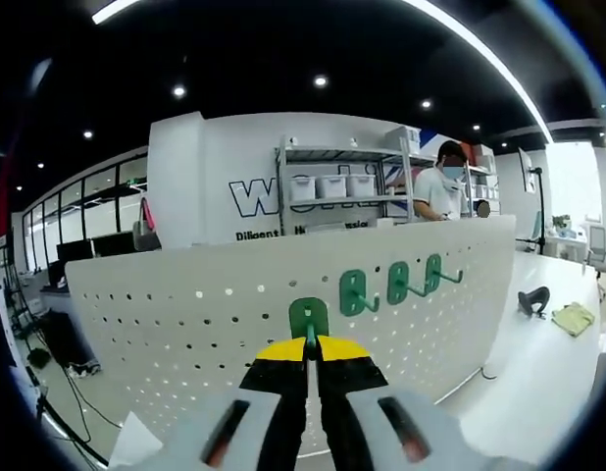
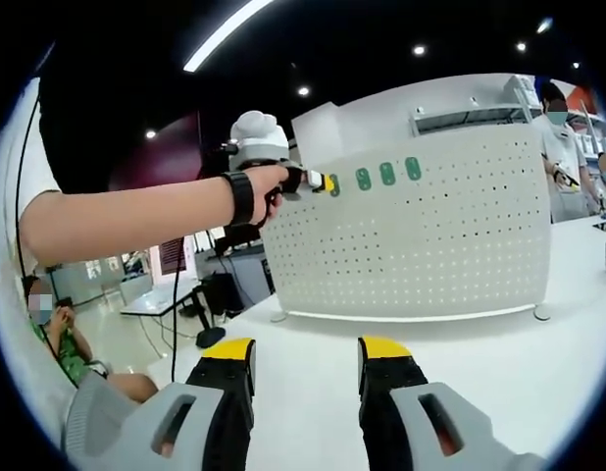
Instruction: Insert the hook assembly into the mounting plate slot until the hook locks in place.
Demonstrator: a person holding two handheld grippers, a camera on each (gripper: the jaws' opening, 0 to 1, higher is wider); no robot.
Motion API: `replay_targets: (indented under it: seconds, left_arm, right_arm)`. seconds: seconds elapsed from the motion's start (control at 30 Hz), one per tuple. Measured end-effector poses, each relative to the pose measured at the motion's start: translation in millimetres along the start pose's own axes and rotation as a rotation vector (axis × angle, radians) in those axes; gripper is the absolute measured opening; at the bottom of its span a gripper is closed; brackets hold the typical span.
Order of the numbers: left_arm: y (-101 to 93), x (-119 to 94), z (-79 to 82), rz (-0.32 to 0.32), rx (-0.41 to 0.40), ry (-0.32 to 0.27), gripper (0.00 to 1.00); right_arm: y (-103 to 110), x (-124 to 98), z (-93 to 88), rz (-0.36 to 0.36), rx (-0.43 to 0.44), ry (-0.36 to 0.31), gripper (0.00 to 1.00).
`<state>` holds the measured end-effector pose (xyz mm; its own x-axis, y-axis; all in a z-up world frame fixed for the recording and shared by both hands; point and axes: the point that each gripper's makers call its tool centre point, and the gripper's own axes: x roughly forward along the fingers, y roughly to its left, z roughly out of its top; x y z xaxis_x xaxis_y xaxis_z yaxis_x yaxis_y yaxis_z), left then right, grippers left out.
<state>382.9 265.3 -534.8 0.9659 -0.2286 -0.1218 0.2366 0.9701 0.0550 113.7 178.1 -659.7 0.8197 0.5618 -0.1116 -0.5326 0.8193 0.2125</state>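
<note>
My left tongs pinch the small green plastic hook by its stem, flat against the white perforated mounting plate at twelve o'clock. It looks light and stiff. My right tongs stand open, empty, above the white counter.

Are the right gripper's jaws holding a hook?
No: the right gripper stands open over the bare white table, nothing between its jaws.

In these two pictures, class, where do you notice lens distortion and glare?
Left gripper view: the pegboard top edge bows upward, and the window at right is washed out. Right gripper view: the ceiling light strip glares and curves, and the pegboard's edges bulge outward.
</note>
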Motion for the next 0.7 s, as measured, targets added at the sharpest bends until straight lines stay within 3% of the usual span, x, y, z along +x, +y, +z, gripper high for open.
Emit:
replay_targets:
  seconds: [0.7]
  left_arm:
    - [12.5,24,7.8,0.039,-0.033,0.008,0.02]
  right_arm:
    - [-12,-3,-0.9,-0.017,0.006,0.014,0.42]
